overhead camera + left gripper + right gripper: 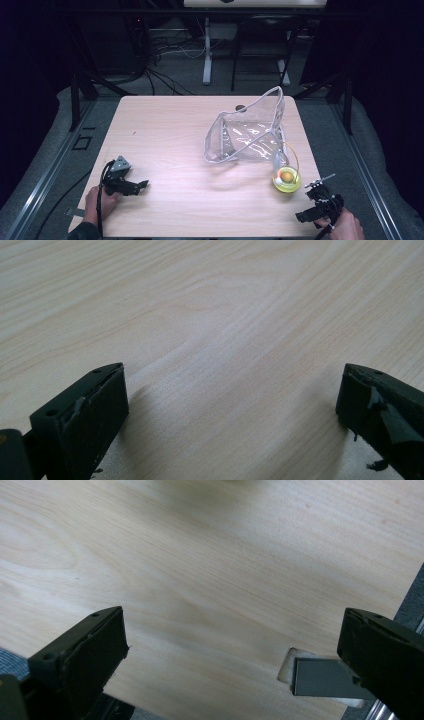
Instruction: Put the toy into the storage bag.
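Observation:
A clear plastic pouch (247,135) with a white zip edge stands open on the wooden table (165,135), right of centre. Just in front of its right corner lies a small yellow-green round object (286,179) with an orange centre and a thin hoop. My left gripper (142,185) rests low at the front left, held by a hand, pointing right; its jaws stand wide apart over bare wood, gripper (232,405) open. My right gripper (306,216) sits at the front right corner, below the yellow object; it is open (232,650) with nothing between the jaws.
A notch with a grey metal plate (320,677) sits at the table edge near my right gripper's jaw. Grey padding (380,165) and metal rails surround the table. Beyond the far edge are table legs (207,50) and cables on the floor.

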Demonstrator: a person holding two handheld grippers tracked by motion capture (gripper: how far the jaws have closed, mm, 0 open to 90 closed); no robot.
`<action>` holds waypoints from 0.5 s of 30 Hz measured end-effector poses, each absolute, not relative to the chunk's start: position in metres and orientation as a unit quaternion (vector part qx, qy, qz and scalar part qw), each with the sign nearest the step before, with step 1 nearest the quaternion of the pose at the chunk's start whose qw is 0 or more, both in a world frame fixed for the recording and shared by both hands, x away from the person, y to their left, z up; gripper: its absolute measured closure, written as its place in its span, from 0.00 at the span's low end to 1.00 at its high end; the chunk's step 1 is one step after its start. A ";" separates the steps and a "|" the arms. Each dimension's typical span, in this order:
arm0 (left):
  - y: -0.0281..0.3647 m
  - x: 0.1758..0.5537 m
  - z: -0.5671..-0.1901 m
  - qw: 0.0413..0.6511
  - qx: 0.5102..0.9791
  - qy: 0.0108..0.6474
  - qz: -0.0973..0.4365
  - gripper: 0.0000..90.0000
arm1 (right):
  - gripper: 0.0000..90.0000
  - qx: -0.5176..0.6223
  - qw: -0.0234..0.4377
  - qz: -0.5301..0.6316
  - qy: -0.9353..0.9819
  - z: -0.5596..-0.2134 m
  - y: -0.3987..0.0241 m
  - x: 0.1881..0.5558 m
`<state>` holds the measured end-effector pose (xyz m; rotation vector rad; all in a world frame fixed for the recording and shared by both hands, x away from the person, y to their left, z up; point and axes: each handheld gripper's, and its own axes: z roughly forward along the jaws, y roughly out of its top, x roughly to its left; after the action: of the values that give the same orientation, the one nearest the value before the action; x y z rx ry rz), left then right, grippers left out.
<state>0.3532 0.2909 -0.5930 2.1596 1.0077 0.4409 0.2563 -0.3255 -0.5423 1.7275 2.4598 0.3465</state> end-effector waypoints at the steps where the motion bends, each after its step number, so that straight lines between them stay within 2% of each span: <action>1: 0.291 0.353 -0.593 0.351 0.834 0.389 0.170 0.00 | 0.00 0.570 0.058 0.114 0.812 -0.542 -0.326 0.256; 4: 0.291 0.354 -0.593 0.351 0.837 0.383 0.170 0.01 | 0.00 0.565 0.048 0.105 0.817 -0.529 -0.325 0.258; 15: 0.291 0.354 -0.593 0.352 0.838 0.381 0.168 0.01 | 0.00 0.545 0.059 0.098 0.830 -0.502 -0.315 0.265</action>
<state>0.3535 0.2909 -0.5928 2.1703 0.9860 0.4352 0.2647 -0.3155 -0.5020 1.6510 2.5146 0.2970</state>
